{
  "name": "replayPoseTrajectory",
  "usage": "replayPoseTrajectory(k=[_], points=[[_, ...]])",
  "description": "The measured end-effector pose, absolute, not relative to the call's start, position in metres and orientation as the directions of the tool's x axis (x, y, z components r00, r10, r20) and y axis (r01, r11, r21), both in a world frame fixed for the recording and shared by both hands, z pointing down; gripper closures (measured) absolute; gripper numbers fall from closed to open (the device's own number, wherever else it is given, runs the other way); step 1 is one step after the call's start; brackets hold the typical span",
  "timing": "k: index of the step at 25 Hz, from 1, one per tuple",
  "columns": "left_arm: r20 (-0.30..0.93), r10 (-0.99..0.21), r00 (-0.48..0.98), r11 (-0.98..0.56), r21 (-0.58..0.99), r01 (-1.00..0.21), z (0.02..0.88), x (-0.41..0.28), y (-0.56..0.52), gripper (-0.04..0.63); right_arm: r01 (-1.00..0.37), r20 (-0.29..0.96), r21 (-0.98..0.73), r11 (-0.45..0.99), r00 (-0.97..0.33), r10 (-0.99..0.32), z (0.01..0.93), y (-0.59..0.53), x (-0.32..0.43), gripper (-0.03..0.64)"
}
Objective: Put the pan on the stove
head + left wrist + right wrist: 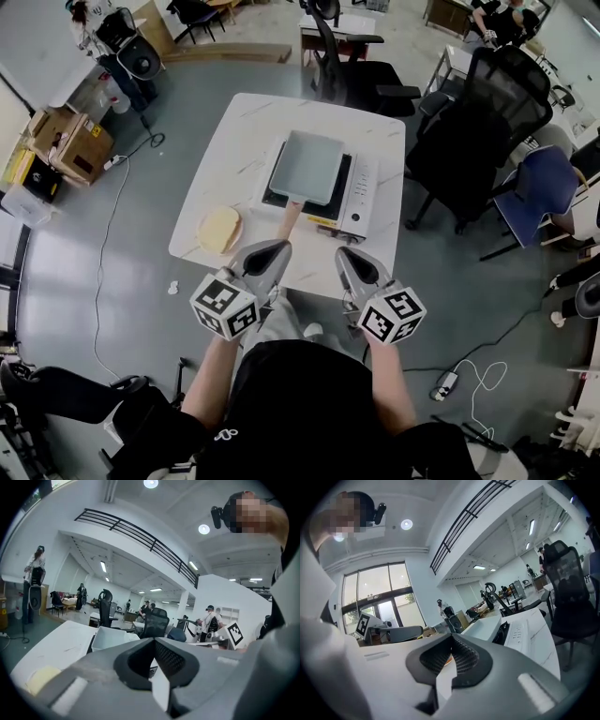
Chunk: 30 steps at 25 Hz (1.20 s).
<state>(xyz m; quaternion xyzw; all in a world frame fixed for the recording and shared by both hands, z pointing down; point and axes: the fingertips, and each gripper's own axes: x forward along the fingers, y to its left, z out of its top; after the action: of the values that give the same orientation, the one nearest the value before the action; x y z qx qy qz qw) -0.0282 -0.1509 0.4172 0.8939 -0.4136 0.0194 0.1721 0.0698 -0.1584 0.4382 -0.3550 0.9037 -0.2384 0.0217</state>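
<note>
The pan (307, 167) sits on the stove (359, 202) by the table's (244, 141) right edge, its handle pointing at the near edge. Left tongs (279, 247) and right tongs (344, 253) are clenched on nothing above that near edge. A yellow cloth (219, 229) lies near the left corner.

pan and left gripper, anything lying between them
Head view: only the pale handle of the pan, pointing toward the left gripper, over white table. The yellow slab lies off to the left, not between.

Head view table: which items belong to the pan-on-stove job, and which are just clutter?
Job: pan, already sitting on the stove; left gripper and right gripper, both shut and empty.
Lying about: pale yellow flat item on the table; office chair; cardboard boxes.
</note>
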Motion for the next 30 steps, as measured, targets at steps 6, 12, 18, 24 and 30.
replayPoseTrajectory(k=[6,12,18,24,30], points=[[0.184,-0.787,0.589,-0.543,0.247,-0.803,0.412,-0.023,-0.149,0.594,-0.690,0.142,-0.370,0.623,-0.704,-0.696,0.431,-0.152,0.079,0.629],[0.157,-0.840,0.520,-0.486,0.210,-0.848,0.403,-0.022,-0.149,0.595,-0.770,0.116,-0.270,0.578,-0.622,-0.774,0.417,-0.150,0.091,0.629],[0.137,-0.876,0.463,-0.439,0.171,-0.882,0.395,-0.024,-0.150,0.594,-0.826,0.079,-0.224,0.517,-0.544,-0.835,0.407,-0.153,0.109,0.629],[0.139,-0.881,0.452,-0.429,0.170,-0.887,0.396,-0.025,-0.151,0.595,-0.839,0.081,-0.210,0.501,-0.526,-0.847,0.407,-0.155,0.113,0.629],[0.141,-0.885,0.443,-0.420,0.167,-0.892,0.398,-0.030,-0.152,0.595,-0.840,0.081,-0.200,0.504,-0.527,-0.846,0.408,-0.156,0.111,0.629]])
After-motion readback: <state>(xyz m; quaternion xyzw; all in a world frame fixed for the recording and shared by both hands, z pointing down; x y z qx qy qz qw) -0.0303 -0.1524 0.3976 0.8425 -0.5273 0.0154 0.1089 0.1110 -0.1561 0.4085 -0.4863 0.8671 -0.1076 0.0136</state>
